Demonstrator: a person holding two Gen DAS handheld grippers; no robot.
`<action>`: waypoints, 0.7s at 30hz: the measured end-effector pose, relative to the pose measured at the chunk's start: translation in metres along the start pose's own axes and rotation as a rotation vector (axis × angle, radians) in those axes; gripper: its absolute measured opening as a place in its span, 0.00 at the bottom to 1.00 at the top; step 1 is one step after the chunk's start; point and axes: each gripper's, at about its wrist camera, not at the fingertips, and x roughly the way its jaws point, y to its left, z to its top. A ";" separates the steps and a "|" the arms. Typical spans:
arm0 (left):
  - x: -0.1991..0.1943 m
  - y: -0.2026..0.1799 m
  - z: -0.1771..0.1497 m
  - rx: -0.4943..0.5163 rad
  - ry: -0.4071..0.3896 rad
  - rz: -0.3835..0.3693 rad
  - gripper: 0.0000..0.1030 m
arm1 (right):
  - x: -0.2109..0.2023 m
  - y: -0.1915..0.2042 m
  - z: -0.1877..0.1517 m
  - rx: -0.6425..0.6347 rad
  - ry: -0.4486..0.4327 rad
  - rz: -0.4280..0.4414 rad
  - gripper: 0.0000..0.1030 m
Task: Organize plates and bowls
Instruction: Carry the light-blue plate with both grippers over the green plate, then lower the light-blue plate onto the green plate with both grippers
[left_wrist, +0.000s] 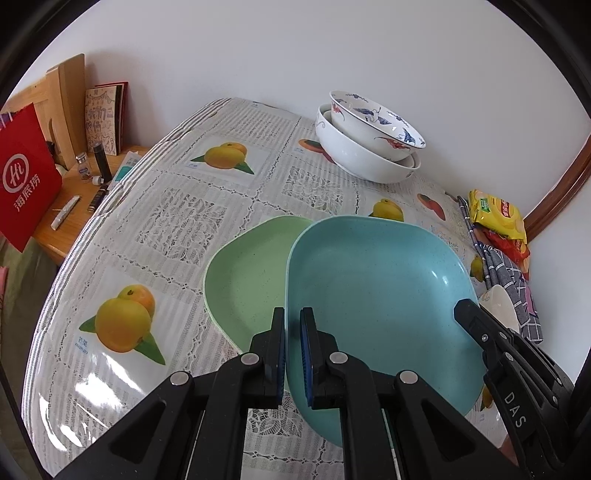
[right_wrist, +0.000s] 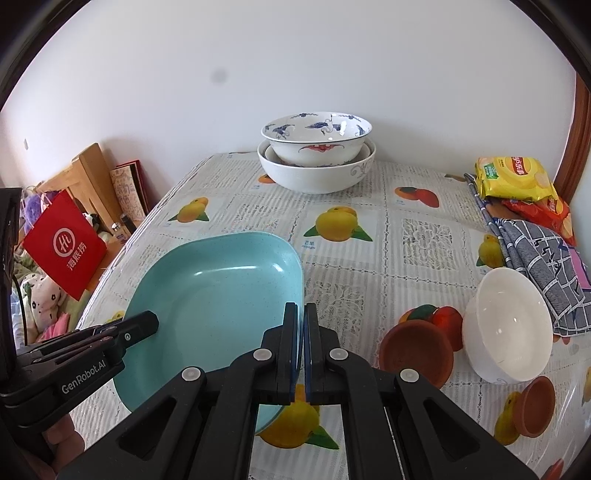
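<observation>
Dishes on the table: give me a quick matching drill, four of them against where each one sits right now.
Things:
1. blue plate
2. green plate
3. patterned bowl
4. plain white bowl

Places:
A. nested in a bigger white bowl by the wall
B. tipped beside the checked cloth
C. gripped at both rims by the tongs
D. flat on the table, partly under another plate

Pairs: 1-C, 2-D, 3-A, 4-B

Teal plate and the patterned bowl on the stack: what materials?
Teal speckled squarish plate: probably melamine or a fibre composite; satin sheen, fine dark flecks, thin rim. Blue-and-red patterned white bowl: looks like glazed porcelain; sharp glossy highlights, painted motifs.
</observation>
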 end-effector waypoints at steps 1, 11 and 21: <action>0.001 0.001 -0.001 -0.002 0.005 0.004 0.08 | 0.002 0.001 -0.001 -0.001 0.006 0.004 0.03; 0.010 0.011 -0.006 -0.011 0.030 0.067 0.08 | 0.025 0.009 -0.007 -0.030 0.059 0.033 0.03; 0.016 0.024 -0.003 -0.047 0.036 0.096 0.08 | 0.047 0.021 -0.001 -0.072 0.088 0.053 0.03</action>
